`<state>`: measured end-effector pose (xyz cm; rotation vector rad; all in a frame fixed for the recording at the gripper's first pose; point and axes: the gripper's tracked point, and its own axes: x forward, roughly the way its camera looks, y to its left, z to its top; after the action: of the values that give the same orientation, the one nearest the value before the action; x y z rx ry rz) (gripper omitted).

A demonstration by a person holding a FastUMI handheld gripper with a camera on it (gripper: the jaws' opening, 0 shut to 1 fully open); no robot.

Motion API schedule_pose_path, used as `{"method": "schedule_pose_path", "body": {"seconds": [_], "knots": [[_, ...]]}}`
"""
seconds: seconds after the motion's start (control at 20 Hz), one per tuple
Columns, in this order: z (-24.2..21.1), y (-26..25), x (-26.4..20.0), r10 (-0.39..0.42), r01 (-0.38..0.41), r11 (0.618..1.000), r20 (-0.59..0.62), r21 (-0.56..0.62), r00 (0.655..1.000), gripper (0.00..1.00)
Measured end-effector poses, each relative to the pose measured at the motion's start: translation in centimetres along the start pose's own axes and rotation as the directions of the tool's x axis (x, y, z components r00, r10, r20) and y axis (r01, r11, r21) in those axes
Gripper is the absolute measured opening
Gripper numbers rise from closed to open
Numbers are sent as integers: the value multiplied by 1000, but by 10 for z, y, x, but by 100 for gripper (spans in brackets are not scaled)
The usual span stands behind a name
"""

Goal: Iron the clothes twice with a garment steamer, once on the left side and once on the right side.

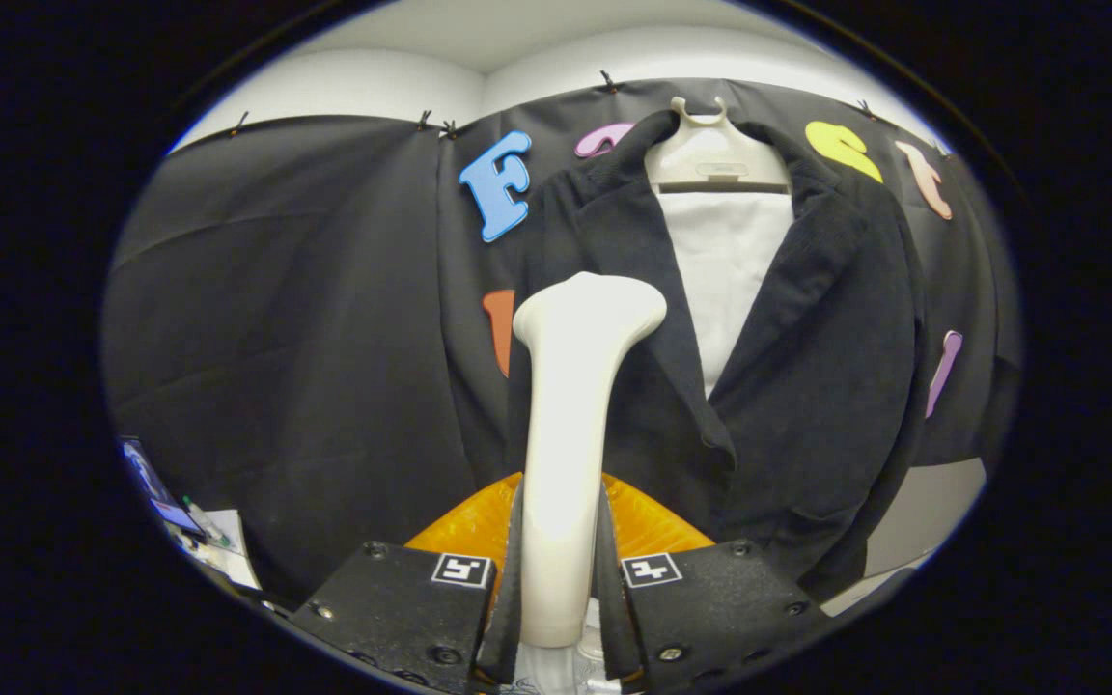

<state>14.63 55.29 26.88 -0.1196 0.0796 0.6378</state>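
My gripper (561, 569) is shut on the cream garment steamer (570, 425), both fingers pressing on its handle. The steamer stands upright between the fingers, and its head (595, 307) lies against the left front panel of a black jacket (807, 367). The jacket hangs just beyond the fingers on a cream hanger (710, 154), over a white board or shirt (725, 270) that shows in the open collar. The steamer's face is turned away from me, so whether it touches the cloth is hidden.
An orange surface (464, 526) lies just beyond the fingers, below the jacket's hem. To the lower left sits a phone or tablet (152, 487) with papers (223, 545) beside it. A pale wall patch (932, 512) shows at the jacket's lower right.
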Motion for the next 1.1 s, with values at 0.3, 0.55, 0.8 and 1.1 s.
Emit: {"method": "schedule_pose_path", "body": {"seconds": [0.3,0.55,0.8,1.1], "knots": [[-39,-1,-5,10,-12,1000,-52,-24,999,36],[-74,-9,-9,12,-13,1000,-101,-14,995,36],[-100,-20,-11,8,-7,1000,-136,8,991,36],[-140,-21,-16,21,-19,1000,-194,11,981,36]]}}
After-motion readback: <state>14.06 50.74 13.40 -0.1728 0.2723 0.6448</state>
